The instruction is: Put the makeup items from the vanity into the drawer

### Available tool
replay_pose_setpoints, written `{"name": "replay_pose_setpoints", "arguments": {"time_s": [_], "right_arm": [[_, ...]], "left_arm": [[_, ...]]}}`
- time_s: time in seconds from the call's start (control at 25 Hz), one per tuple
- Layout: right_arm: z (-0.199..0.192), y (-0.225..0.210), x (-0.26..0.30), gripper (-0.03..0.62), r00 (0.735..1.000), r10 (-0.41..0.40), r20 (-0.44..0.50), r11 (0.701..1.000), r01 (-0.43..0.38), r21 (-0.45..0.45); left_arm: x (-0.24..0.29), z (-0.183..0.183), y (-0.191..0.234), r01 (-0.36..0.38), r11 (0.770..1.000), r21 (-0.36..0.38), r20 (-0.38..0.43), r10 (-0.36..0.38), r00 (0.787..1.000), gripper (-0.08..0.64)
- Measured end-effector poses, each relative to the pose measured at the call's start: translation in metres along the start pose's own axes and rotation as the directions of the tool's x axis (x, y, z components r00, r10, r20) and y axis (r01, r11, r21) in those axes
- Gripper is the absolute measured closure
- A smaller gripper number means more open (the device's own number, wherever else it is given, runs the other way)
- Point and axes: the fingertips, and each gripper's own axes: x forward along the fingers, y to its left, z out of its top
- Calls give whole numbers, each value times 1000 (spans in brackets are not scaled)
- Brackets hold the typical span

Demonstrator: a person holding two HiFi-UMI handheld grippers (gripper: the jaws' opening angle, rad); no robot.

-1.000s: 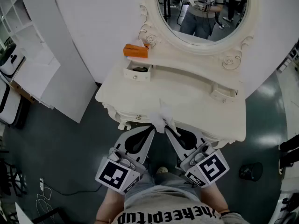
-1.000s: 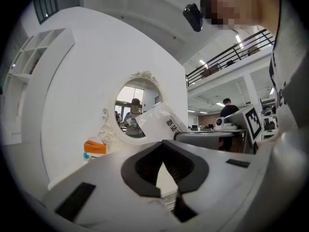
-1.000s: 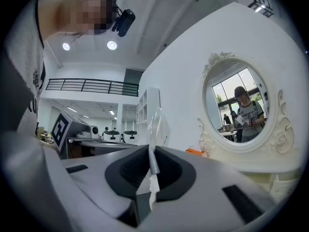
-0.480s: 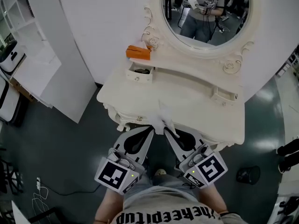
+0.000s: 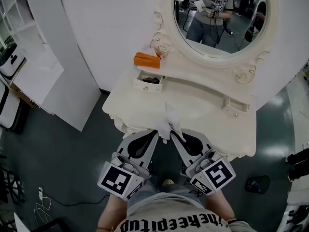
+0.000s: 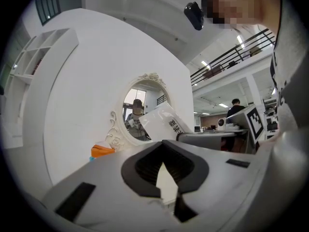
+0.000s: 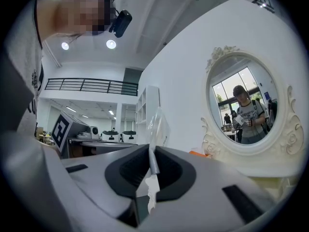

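Note:
A white vanity [image 5: 193,105] with an oval mirror [image 5: 219,18] stands ahead. An orange makeup item [image 5: 146,60] lies on its left shelf, above a small open drawer [image 5: 150,82] with dark things inside. Both grippers meet over the vanity's front edge. My left gripper [image 5: 157,133] and right gripper [image 5: 175,134] are both shut on one clear-and-white plastic packet [image 5: 169,121]. In the right gripper view the packet's [image 7: 157,124] edge runs between the jaws of the right gripper [image 7: 150,173]. The left gripper view shows the packet [image 6: 161,122] rising past the left gripper [image 6: 166,178], with the orange item [image 6: 102,151] beyond.
A second small drawer [image 5: 236,108] on the vanity's right is closed. White shelving [image 5: 19,33] and a white panel stand at the left. A dark round object [image 5: 256,183] sits on the floor at the right, and cables [image 5: 43,197] lie at the left.
Both grippers have moved together with the packet a little closer to the vanity. Neither grip has changed.

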Motion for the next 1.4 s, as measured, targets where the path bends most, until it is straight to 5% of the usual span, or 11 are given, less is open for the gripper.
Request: {"name": "replay_pose_setpoints", "arguments": {"time_s": [1.4], "right_arm": [[-13,-48,118,548,984,-177,-3,984,177,16]], "left_arm": [[53,-11,130,163,986,-28,-15,-163,987,537]]}}
